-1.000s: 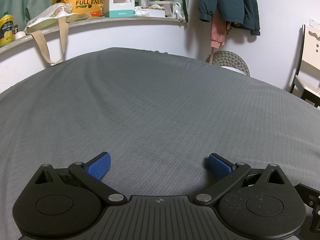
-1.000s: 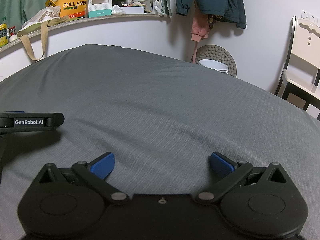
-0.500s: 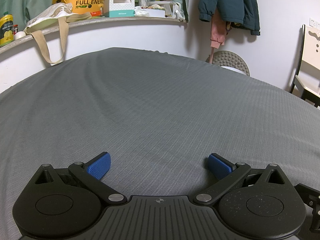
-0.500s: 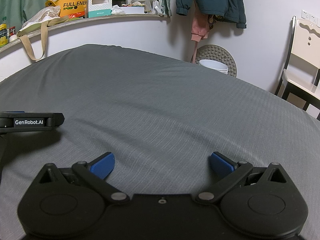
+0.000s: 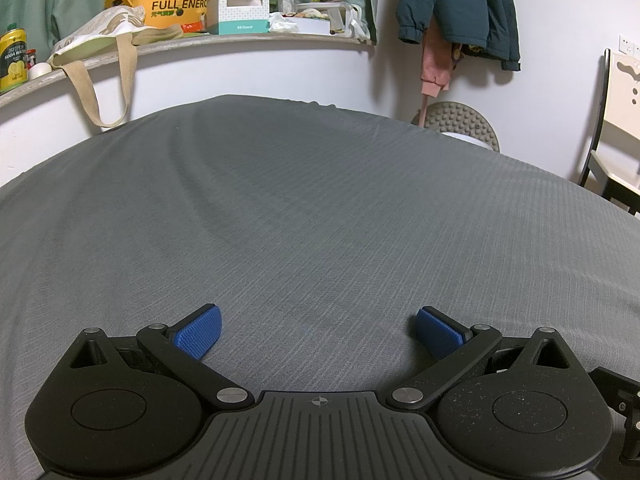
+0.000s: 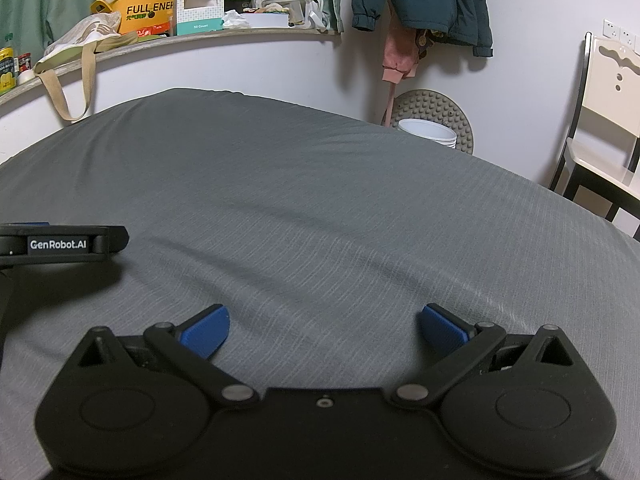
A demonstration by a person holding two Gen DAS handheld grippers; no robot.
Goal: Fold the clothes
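Note:
A bed covered with a grey sheet [image 5: 320, 200] fills both views, and I see no garment lying on it. My left gripper [image 5: 319, 330] hovers low over the near part of the sheet, open, its blue pads [image 5: 200, 331] wide apart with nothing between them. My right gripper [image 6: 324, 330] is likewise open and holds nothing above the grey sheet [image 6: 320, 200]. In the right wrist view the left gripper's black body [image 6: 60, 242] shows at the left edge, close beside the right one.
A cluttered shelf [image 5: 240, 38] runs along the far wall with a tote bag [image 5: 100, 64] hanging off it. A dark jacket [image 5: 460, 4] hangs on the wall. A white bucket [image 6: 428, 130] and a chair [image 6: 600, 120] stand right of the bed.

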